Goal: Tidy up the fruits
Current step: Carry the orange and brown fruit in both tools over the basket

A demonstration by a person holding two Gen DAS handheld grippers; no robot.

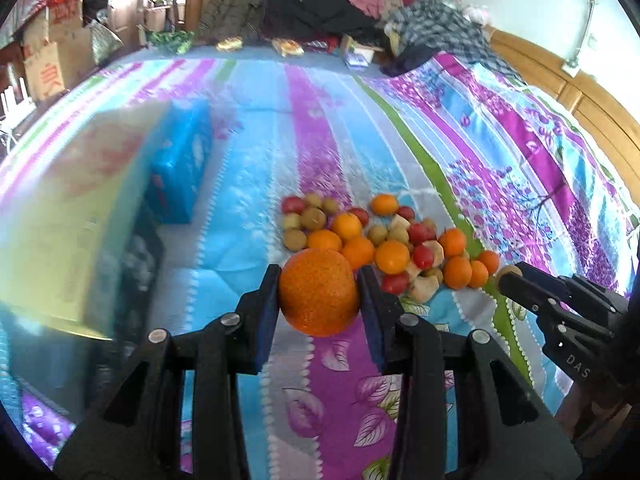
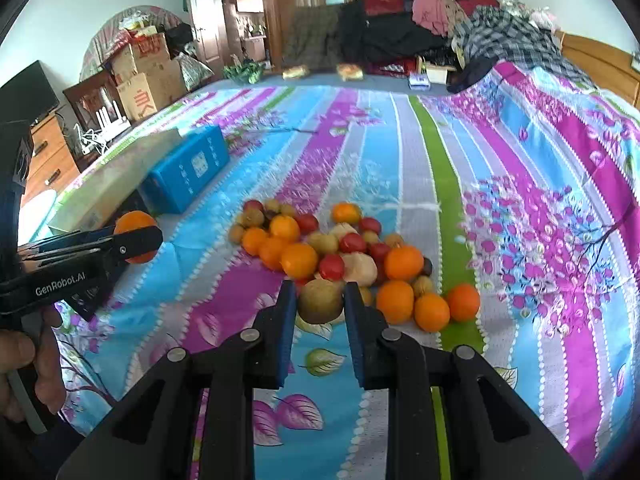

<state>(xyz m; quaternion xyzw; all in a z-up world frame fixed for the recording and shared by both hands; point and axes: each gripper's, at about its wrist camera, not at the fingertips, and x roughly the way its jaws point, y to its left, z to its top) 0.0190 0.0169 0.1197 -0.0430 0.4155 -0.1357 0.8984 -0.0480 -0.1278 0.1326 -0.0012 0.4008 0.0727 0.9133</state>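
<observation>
Bedroom, striped floral bedspread point(image 2: 400, 152). Left gripper point(image 1: 319, 294) clamped on an orange point(image 1: 319, 292); right gripper point(image 2: 320, 300) closed on a brown fruit point(image 2: 320, 301) at near edge of fruit pile point(image 2: 340, 248). Risks: slip from pads, neighbours rolling on soft quilt. Beyond left gripper, left: blue box point(image 2: 188, 174); far: heaped clothes point(image 2: 440, 32).

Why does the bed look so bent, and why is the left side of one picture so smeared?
Both views come from fisheye lenses, so the straight stripes of the bedspread bulge and the corners go dark. In the left wrist view the box is smeared and washed out, while the orange in the left gripper stays sharp. The right wrist view is crisper, and daylight is soft with faint shadows.
</observation>
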